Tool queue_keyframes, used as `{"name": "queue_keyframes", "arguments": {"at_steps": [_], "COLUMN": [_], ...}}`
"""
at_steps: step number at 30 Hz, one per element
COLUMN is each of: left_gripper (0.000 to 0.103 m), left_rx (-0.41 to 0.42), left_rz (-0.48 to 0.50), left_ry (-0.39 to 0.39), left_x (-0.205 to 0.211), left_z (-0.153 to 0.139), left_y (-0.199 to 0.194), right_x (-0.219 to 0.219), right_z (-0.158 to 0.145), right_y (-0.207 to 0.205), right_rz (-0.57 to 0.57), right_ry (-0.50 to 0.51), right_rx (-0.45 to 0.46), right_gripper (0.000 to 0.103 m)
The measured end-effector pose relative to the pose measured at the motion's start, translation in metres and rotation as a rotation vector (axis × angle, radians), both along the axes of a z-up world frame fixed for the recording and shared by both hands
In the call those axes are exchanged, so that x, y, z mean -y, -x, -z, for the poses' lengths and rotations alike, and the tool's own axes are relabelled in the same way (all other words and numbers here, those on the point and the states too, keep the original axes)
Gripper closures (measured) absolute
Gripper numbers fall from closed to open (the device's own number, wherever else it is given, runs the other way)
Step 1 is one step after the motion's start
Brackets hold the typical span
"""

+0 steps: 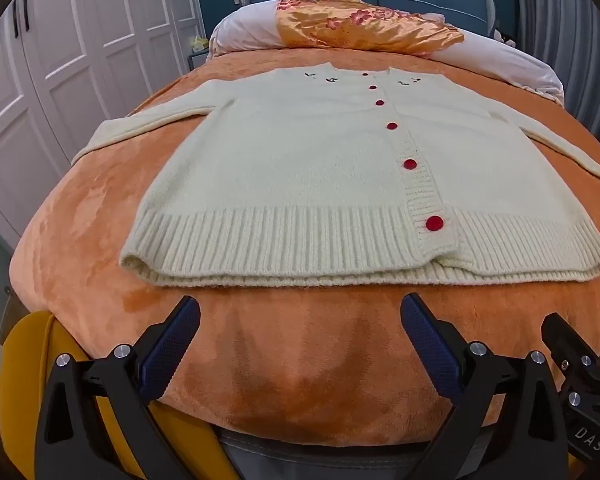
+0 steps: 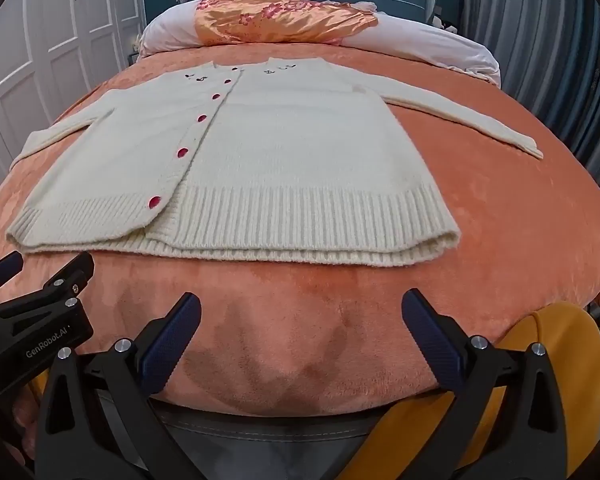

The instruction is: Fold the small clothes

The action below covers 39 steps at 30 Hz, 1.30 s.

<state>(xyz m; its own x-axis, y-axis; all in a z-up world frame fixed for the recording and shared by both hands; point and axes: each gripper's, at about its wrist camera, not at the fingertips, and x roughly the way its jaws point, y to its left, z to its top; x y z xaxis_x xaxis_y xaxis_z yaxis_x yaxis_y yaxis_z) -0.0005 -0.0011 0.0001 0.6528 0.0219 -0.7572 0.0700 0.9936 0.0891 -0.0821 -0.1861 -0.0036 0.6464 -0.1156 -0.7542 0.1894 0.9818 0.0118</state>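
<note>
An orange blanket point(image 1: 100, 240) is spread over the bed, and a cream cardigan point(image 1: 300, 168) is laid flat on it, buttoned, front up. Its long axis runs away from both grippers: ribbed hem point(image 1: 284, 248) nearest, collar farthest, toward the pillows point(image 1: 364, 24). Sleeves are stretched out to either side. The left gripper point(image 1: 300, 320) is held wide, nothing between the jaws, short of the hem's left half. The right gripper point(image 2: 300, 316) is likewise spread and empty, facing the hem's right half point(image 2: 300, 224). Neither is judged nearer; both hover just off the hem, side by side.
</note>
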Motion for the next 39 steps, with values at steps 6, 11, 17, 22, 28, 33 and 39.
{"name": "queue_keyframes", "arguments": {"at_steps": [6, 11, 17, 22, 28, 33, 39], "left_gripper": [0.005, 0.005, 0.005, 0.005, 0.005, 0.005, 0.005], "left_rx": [-0.006, -0.013, -0.013, -0.013, -0.014, -0.019, -0.023], "left_rz": [-0.003, 0.004, 0.013, 0.015, 0.016, 0.018, 0.019], "left_ry": [-0.004, -0.008, -0.017, -0.024, -0.027, -0.027, -0.029], "left_x": [0.0050, 0.0038, 0.0030, 0.0036, 0.0057, 0.0047, 0.0049], "left_z": [0.0033, 0.0032, 0.0030, 0.0036, 0.0047, 0.0053, 0.0061], "left_y": [-0.0016, 0.0011, 0.0003, 0.0006, 0.0012, 0.0009, 0.0008], "right_x": [-0.0003, -0.0077, -0.0049, -0.0074, -0.0068, -0.0068, -0.0064], "right_z": [0.0017, 0.0074, 0.0011, 0.0003, -0.0015, -0.0014, -0.0009], "right_y": [-0.0010, -0.0002, 0.0005, 0.0019, 0.0003, 0.0004, 0.0002], "right_rz": [0.001, -0.005, -0.018, -0.022, -0.019, -0.019, -0.017], "right_ry": [-0.002, 0.005, 0.010, 0.014, 0.010, 0.009, 0.008], "right_rx": [-0.003, 0.004, 0.001, 0.006, 0.006, 0.005, 0.002], "right_gripper": [0.005, 0.005, 0.005, 0.005, 0.005, 0.005, 0.005]}}
